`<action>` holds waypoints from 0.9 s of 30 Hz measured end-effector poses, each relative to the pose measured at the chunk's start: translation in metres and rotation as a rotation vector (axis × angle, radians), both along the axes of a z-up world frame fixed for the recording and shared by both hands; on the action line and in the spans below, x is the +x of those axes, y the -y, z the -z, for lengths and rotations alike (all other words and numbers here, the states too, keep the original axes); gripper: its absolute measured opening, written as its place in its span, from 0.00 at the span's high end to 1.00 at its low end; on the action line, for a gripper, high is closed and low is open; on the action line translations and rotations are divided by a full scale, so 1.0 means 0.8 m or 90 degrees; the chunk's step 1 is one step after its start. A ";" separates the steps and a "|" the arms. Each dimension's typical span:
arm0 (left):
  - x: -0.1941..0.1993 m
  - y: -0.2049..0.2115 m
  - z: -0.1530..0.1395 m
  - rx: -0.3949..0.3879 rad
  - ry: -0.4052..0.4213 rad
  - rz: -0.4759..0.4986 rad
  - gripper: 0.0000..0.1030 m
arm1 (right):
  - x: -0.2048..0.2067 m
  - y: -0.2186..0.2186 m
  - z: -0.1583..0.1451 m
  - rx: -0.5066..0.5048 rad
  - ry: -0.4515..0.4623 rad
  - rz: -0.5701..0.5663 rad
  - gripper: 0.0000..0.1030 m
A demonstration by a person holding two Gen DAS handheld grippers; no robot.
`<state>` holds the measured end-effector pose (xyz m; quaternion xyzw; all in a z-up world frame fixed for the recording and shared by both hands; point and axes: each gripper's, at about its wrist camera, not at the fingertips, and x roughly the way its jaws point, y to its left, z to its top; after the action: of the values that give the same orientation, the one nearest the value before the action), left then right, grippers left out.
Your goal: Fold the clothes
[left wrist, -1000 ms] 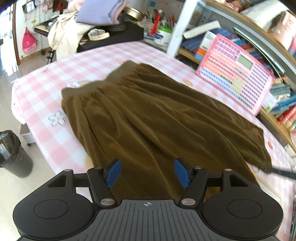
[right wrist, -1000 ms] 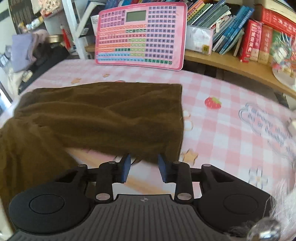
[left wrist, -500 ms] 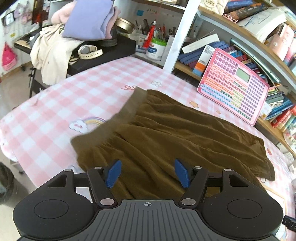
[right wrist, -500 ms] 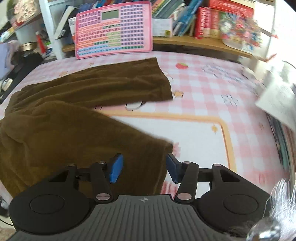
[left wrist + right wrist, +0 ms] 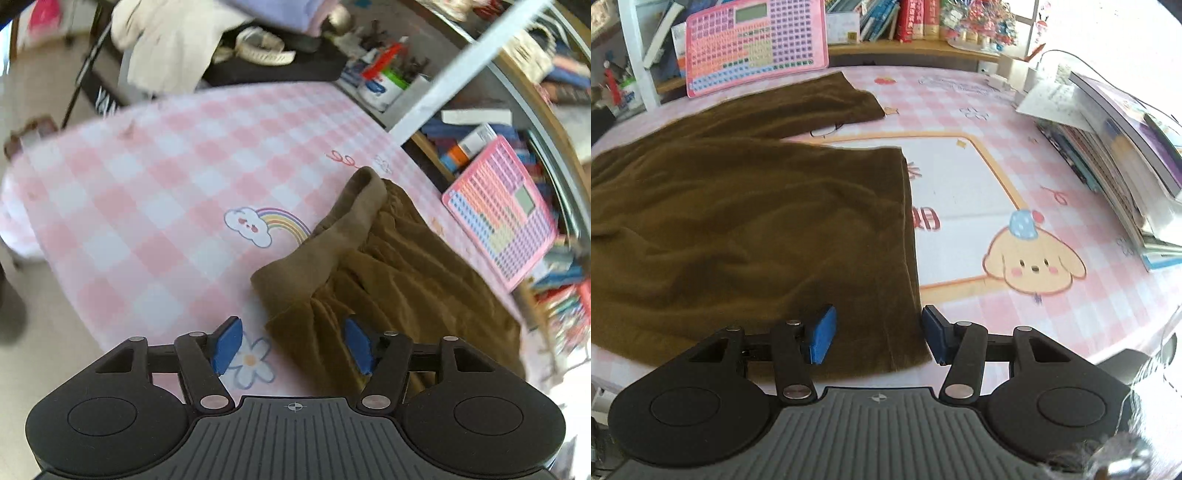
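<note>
Brown trousers lay under both grippers: left gripper closing, right gripper half-open, neither apparently gripping; a shallow bite could slip.

We have swung the left gripper from mid-skirt out to the waistband corner, its jaws closing around the skirt edge. Our right gripper has moved from the far hem to the near hem corner and opened wider.

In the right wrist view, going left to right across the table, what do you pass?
Brown trousers → puppy print on the checked tablecloth → stack of books.
</note>
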<state>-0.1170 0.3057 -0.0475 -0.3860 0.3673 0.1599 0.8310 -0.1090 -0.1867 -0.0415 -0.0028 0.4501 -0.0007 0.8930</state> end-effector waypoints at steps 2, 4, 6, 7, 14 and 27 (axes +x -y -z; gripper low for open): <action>0.011 0.001 0.008 -0.015 -0.003 0.006 0.80 | -0.001 -0.003 0.000 -0.009 0.001 -0.008 0.54; 0.022 0.012 0.014 -0.008 0.000 0.032 0.87 | 0.003 -0.004 0.000 -0.026 0.006 -0.016 0.59; 0.036 0.028 0.018 -0.003 -0.001 0.063 0.89 | 0.012 -0.003 0.000 -0.051 0.015 -0.024 0.64; 0.042 0.036 0.019 -0.001 0.002 0.076 0.89 | 0.022 0.002 0.000 -0.064 0.017 -0.015 0.65; 0.118 0.063 0.016 0.005 0.021 0.114 0.92 | 0.121 0.041 0.004 -0.127 0.019 0.036 0.73; 0.090 0.046 0.006 0.022 0.053 0.157 0.86 | 0.116 0.045 0.002 -0.108 0.027 -0.002 0.75</action>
<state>-0.0448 0.2693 -0.0526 -0.3301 0.3746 0.0470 0.8652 -0.0159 -0.2227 -0.0433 -0.0790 0.4291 -0.0370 0.8990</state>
